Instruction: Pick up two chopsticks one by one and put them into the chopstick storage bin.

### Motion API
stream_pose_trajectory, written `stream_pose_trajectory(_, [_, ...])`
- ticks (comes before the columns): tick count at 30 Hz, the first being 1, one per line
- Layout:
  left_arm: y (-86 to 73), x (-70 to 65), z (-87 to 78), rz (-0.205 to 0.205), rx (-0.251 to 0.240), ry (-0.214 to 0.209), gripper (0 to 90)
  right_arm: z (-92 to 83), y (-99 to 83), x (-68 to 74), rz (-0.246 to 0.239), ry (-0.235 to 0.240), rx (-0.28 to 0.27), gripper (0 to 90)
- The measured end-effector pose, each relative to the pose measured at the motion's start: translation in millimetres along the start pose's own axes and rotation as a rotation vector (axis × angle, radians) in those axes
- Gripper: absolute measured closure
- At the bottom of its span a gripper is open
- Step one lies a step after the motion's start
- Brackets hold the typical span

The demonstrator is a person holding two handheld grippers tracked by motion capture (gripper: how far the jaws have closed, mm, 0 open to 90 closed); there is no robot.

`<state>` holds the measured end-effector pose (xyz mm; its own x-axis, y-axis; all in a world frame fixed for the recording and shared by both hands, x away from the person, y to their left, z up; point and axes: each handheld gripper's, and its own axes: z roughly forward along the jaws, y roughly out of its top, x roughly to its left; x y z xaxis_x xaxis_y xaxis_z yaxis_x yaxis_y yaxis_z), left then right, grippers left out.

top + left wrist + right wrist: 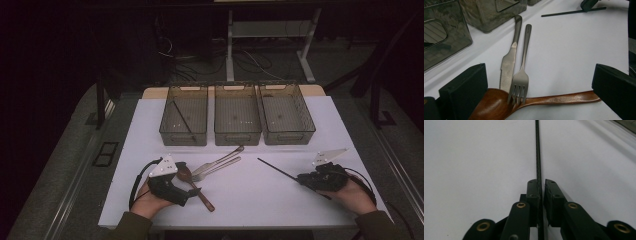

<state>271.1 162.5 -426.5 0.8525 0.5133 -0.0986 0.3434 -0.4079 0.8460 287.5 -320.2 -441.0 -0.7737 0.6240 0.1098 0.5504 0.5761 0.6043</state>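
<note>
Right gripper (pixel 541 187) jaws nearly together around the black chopstick (pixel 276 169) near the table's (pixel 250 200) right edge, so I'd clamp fully before lifting it level; left gripper (pixel 536 85) jaws apart, straddling the wooden spoon (pixel 554 98) near the front edge.

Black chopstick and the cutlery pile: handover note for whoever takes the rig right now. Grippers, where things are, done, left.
Right gripper: jaws closed around the black chopstick, which lies on the white table to the right.
Left gripper: open, jaws either side of the wooden spoon; not gripping.
Fork tines rest on the spoon; knife lies beside the fork, its tip at the spoon's bowl.
Three bins at the back: left bin holds one black chopstick; middle bin and right bin look empty.
Done: one chopstick binned.
Left, probably: second chopstick, then spoon, fork, knife.
</note>
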Motion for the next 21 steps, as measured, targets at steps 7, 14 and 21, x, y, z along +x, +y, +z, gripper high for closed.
stream_pose_trajectory(7, [0.0, -0.3, 0.3, 0.000, 0.000, -0.001, 0.0, 1.7, 0.4, 1.4, -0.011, -0.006, 0.008, 83.1])
stream_pose_trajectory(14, [0.1, -0.4, 0.4, 0.003, 0.002, -0.001, 0.0, 2.4, 1.1, 2.2, -0.028, -0.013, 0.017, 84.0])
stream_pose_trajectory(21, [0.2, -0.5, 0.4, 0.006, 0.001, -0.002, 0.0, 2.3, 1.7, 1.6, -0.025, -0.009, 0.019, 84.8])
